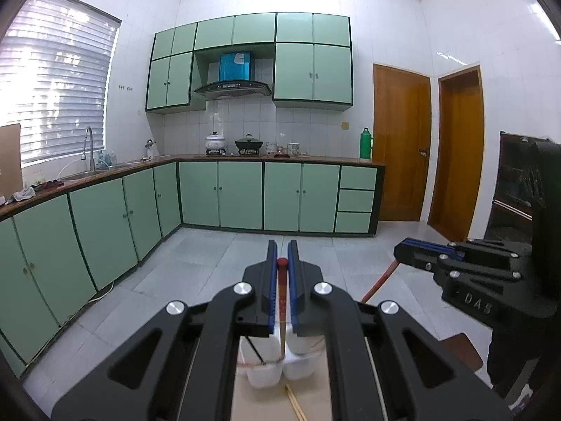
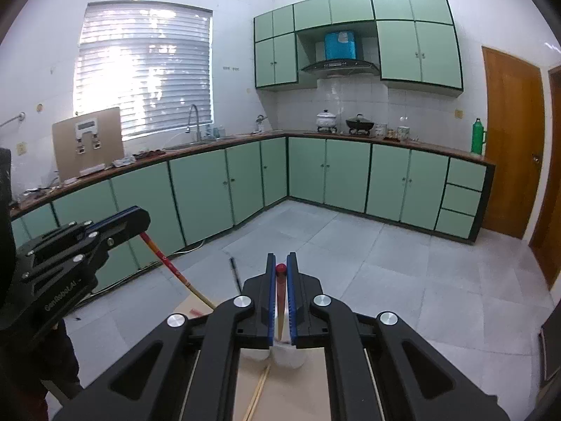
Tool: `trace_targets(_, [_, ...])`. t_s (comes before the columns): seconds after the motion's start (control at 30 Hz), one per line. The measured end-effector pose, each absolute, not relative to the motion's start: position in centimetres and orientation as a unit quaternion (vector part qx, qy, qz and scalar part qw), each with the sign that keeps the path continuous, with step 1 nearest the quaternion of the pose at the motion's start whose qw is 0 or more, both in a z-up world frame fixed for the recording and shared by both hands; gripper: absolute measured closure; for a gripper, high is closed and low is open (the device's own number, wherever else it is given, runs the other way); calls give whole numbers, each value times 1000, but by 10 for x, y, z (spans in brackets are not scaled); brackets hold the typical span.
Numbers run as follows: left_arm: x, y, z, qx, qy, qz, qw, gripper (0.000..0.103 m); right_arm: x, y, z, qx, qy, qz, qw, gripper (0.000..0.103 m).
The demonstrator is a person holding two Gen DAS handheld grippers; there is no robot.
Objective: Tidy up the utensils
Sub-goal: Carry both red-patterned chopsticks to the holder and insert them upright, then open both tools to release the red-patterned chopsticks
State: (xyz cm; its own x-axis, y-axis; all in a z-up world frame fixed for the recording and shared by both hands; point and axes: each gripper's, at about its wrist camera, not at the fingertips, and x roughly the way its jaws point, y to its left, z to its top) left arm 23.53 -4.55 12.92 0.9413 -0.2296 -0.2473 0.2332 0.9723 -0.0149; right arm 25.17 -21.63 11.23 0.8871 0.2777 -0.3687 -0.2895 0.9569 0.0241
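Black linkage arms filled the bottom of both wrist views, and between the blue pads of the left gripper (image 1: 282, 256) stood a red-tipped chopstick (image 1: 282, 301), pinched near its top. The right gripper (image 2: 280, 261) was likewise closed narrow on a second red-tipped chopstick (image 2: 280, 294). Each stick ran nearly upright — red end up, pale tapered end down — with its long axis dropping toward the white holder cups (image 1: 277, 368) standing on the light wooden board (image 1: 308, 400). In the left view the held stick's lower end appeared to reach into or just over the cups; whether it touched bottom could not be told. A thin black stick (image 1: 254, 349) already leaned in one cup, and two plain bamboo chopsticks (image 2: 257, 393) lay flat on the board just in front of the cups.

Judged from this, the risk lay mainly in the release. Each stick was gripped only near its head, so a slight tilt could swing the free end against a cup rim and tip the light cups — or send the stick outside them. The two grippers also worked close together over the same small target, so they could knock each other, or one chopstick could catch the other's, on the way down.
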Motion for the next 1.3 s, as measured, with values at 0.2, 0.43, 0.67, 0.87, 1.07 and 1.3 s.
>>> trace_targets(0.2, [291,-54,98,0,153,-108,982,98,304,-216,86,2,219,135,966,97])
trace_targets(0.43, [341,-52,53,1,207,-103,973,98,341,-211,40,6,267,136,954,97])
trace_targets(0.67, [340,-38,39,-3,221,-106,969,74,329,-218,22,0,269,121,955,85])
trace_targets(0.87, [291,-22,41,-4,206,-98,974,62,280,-242,21,4,243,94,966,63])
trace_targets(1.07, [228,-13,19,6,210,-88,974,49,212,-255,-9,24,237,87,967,40])
trace_targets(1.3, [170,-9,-52,1,274,-85,958,40,155,-243,-73,29,265,100,959,26])
